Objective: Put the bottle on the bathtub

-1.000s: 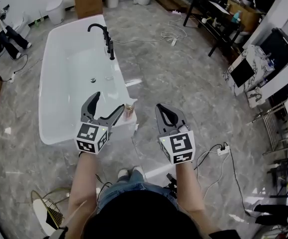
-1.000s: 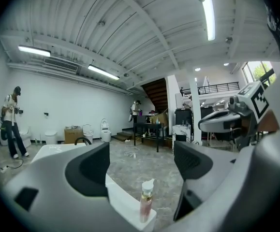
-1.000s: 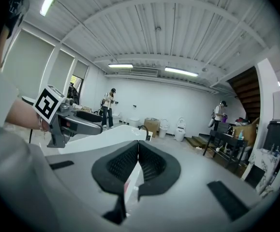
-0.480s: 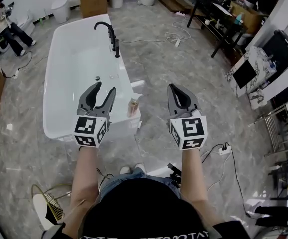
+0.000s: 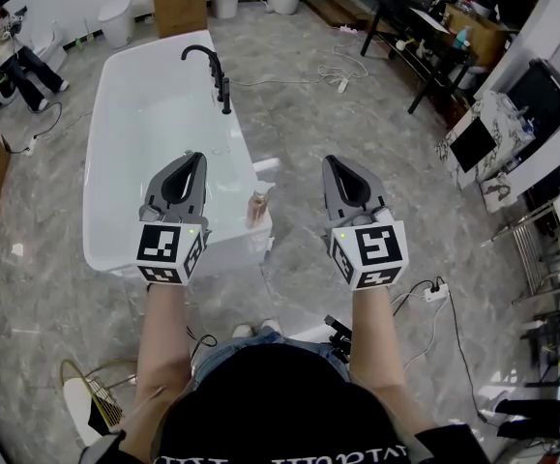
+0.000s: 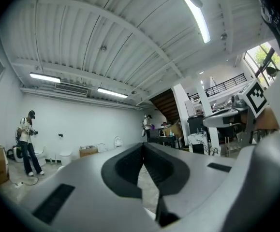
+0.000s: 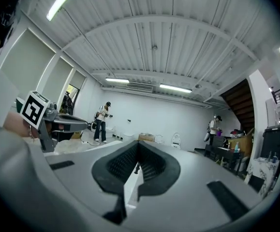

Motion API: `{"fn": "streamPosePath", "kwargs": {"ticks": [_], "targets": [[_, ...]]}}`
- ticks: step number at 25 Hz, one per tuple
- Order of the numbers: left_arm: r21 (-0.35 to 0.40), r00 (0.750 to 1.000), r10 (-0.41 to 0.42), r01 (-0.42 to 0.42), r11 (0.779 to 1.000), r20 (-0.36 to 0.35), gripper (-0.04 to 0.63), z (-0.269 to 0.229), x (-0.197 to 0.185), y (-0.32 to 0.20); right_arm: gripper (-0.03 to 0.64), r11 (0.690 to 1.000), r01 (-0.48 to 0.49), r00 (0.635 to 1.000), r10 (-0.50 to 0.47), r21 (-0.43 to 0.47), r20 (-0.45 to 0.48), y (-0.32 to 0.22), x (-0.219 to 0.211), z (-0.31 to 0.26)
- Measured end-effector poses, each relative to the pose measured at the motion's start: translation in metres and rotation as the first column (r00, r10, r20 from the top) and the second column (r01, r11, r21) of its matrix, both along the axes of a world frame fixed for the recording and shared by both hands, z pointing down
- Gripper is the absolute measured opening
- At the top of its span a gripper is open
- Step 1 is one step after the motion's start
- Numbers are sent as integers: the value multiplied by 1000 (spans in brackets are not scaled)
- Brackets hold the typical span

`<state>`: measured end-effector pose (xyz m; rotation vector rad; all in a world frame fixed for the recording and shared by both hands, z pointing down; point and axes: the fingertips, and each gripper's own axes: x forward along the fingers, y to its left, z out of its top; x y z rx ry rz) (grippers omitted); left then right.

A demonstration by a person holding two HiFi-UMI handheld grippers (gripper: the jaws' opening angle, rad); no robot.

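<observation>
The bathtub rim (image 5: 239, 143) is bare between the bottle (image 5: 255, 209) and the faucet (image 5: 217, 71).

The head view looks steeply down from high above, with the bathtub (image 5: 154, 133) near, toward 11 o'clock. Both gripper views look level and far ahead, and they share the distant cardboard box (image 6: 87, 152).

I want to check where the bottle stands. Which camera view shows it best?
The head view: the bottle stands on the bathtub rim, at its near right corner. The left gripper view and the right gripper view point across the room and show no bottle.
</observation>
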<state>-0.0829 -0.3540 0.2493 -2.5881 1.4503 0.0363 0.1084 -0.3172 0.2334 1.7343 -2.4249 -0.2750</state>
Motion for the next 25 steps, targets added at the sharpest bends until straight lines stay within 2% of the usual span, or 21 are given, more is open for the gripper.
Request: {"fn": "streamPosePath", "kwargs": {"ticks": [25], "targets": [[26, 1000, -13, 14, 1000, -3, 12, -13, 17, -14, 14, 1000, -7, 999, 8, -11, 36, -11, 16, -4]]}}
